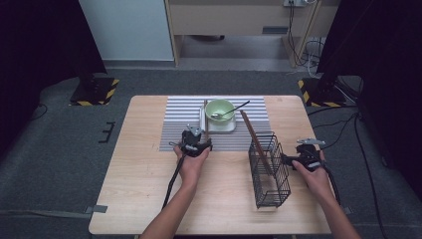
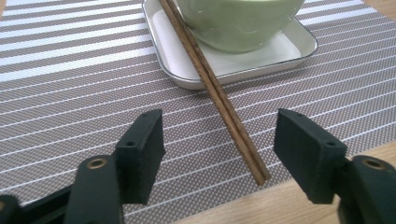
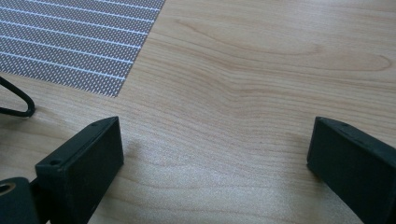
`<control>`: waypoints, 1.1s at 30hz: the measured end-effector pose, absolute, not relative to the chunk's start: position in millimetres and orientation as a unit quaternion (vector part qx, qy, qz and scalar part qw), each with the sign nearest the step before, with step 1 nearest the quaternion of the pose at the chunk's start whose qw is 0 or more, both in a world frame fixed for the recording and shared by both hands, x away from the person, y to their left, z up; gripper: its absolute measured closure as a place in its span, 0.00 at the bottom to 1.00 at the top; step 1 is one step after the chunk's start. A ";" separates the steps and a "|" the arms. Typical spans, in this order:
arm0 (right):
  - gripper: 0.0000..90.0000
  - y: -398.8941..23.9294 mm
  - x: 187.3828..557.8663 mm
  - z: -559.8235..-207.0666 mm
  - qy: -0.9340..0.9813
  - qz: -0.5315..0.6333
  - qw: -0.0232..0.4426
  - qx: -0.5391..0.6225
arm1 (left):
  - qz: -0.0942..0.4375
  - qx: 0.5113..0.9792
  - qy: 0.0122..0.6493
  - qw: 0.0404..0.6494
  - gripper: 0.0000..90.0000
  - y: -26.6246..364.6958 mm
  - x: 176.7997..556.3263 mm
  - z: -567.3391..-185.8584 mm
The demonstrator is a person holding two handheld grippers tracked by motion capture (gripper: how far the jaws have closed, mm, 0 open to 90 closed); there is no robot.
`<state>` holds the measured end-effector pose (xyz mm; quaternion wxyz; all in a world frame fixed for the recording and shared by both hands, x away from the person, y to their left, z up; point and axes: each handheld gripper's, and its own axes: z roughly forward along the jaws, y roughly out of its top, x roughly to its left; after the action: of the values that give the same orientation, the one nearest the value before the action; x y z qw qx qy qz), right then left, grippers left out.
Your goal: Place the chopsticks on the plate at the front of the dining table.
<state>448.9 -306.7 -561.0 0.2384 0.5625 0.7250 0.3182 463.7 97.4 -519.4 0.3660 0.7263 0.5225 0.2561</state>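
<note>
High view: wooden table (image 1: 149, 199), striped mat (image 1: 179, 122), grey carpet (image 1: 50, 169); left gripper (image 1: 195, 143) and right gripper (image 1: 291, 160) released.

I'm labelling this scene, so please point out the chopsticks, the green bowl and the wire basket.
chopsticks (image 2: 219, 95), left gripper view, mid-length of the pair.
green bowl (image 1: 219, 108), high view, its rim.
wire basket (image 1: 271, 191), high view, its near wall.

Wooden table (image 1: 139, 169), striped placemat (image 1: 179, 124), black wire basket (image 1: 268, 172)
</note>
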 end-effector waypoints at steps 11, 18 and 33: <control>0.04 -306.8 449.0 -561.0 0.725 0.318 0.238 0.562 | 0.242 0.734 0.517 0.368 0.29 111.7 452.3 -515.6; 0.04 -306.7 449.2 -561.0 0.726 0.318 0.238 0.562 | 0.227 0.739 0.510 0.378 0.25 115.1 451.9 -512.9; 0.04 -305.8 450.5 -560.9 0.727 0.318 0.237 0.561 | 0.220 0.745 0.497 0.386 0.18 122.8 445.3 -505.8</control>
<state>450.5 -305.8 -560.9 0.2368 0.5608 0.7267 0.3183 445.3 122.8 -505.8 0.3859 0.7452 0.4972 0.2203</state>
